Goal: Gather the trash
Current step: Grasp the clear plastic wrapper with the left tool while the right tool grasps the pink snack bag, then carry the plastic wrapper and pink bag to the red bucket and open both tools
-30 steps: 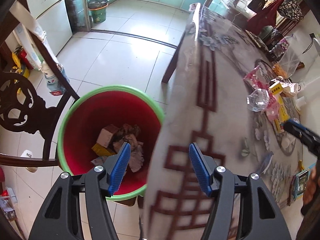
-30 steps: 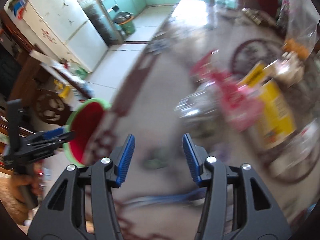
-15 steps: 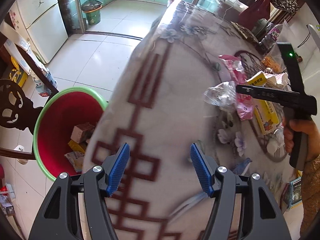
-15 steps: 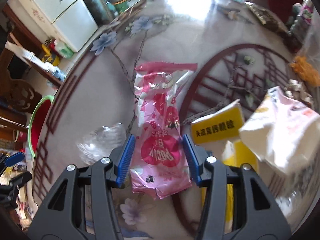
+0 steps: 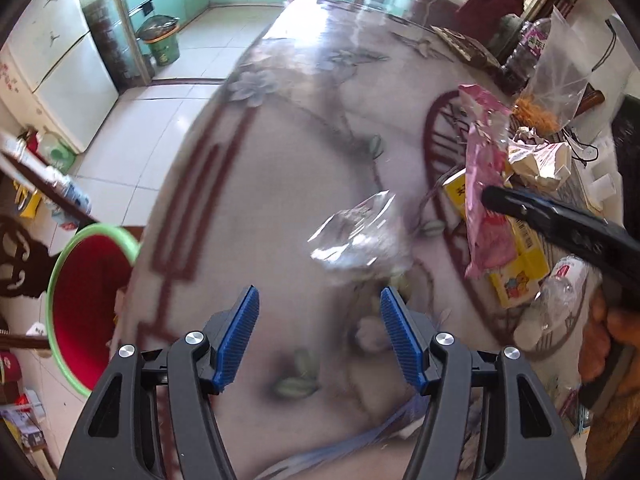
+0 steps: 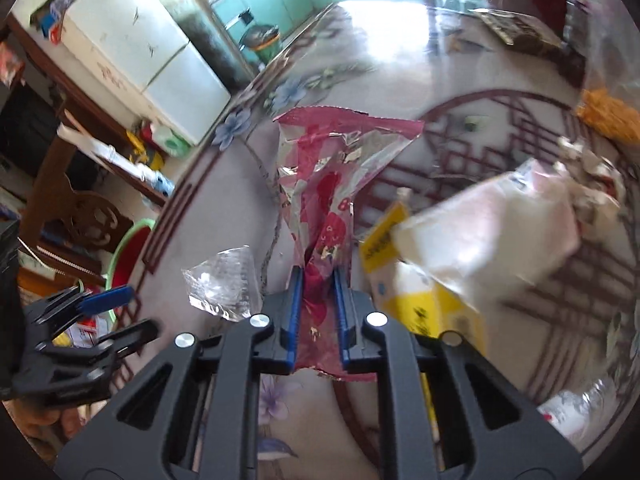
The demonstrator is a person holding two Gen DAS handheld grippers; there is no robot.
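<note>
My right gripper is shut on a pink snack wrapper and holds it over the patterned table; the wrapper also shows in the left wrist view. My left gripper is open and empty above the table, just short of a crumpled clear plastic wrapper, which also shows in the right wrist view. A red bin with a green rim stands on the floor at the table's left edge.
A yellow box, a crushed white carton, a crumpled plastic bottle and a clear bag with orange bits lie on the table's right side. A dark wooden chair stands beside the bin.
My right gripper closed on the pink wrapper and lifted it. My left gripper swung from over the bin to over the table, toward the clear plastic wrapper.
</note>
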